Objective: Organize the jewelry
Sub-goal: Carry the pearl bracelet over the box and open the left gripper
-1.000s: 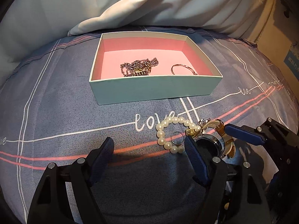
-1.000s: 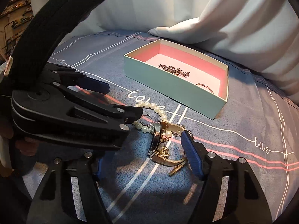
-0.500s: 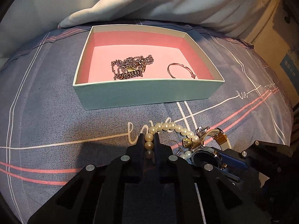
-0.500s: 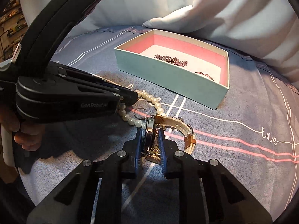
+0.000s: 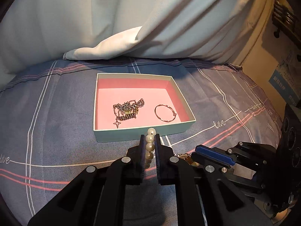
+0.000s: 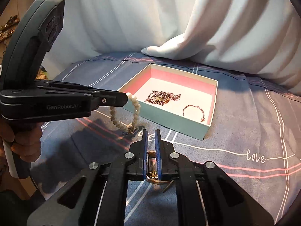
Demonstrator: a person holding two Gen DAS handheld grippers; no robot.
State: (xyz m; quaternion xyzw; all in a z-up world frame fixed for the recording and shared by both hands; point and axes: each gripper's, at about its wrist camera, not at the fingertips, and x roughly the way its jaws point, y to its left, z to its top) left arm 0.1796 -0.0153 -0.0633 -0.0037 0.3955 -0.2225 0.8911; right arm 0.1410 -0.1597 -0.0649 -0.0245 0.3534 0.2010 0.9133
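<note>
Pearls: the pearl bracelet (image 6: 124, 115) hung in a loop from the left hand-held gripper (image 5: 150, 141), just in front of the box (image 5: 143, 134). Its low end looked to be just over the bed (image 6: 244, 128), by a small ring.
Left hand-held gripper: nearly shut, its pads pinched on a few beads.
How pearls handle: light and floppy, I think. The round beads looked smooth, so they could slip. A pinch across the string seemed best.
Watch: the watch (image 6: 153, 177) sat between the fingers of the right hand-held gripper (image 6: 150, 137), with its strap poking out below.
Right hand-held gripper: closing, its pads already tight on the watch.
How watch handles: stiff, and likely heavier. The glass face might scratch.
Box: a chain (image 5: 128, 110) and a thin bangle (image 5: 165, 113) lay inside on the pink floor.
</note>
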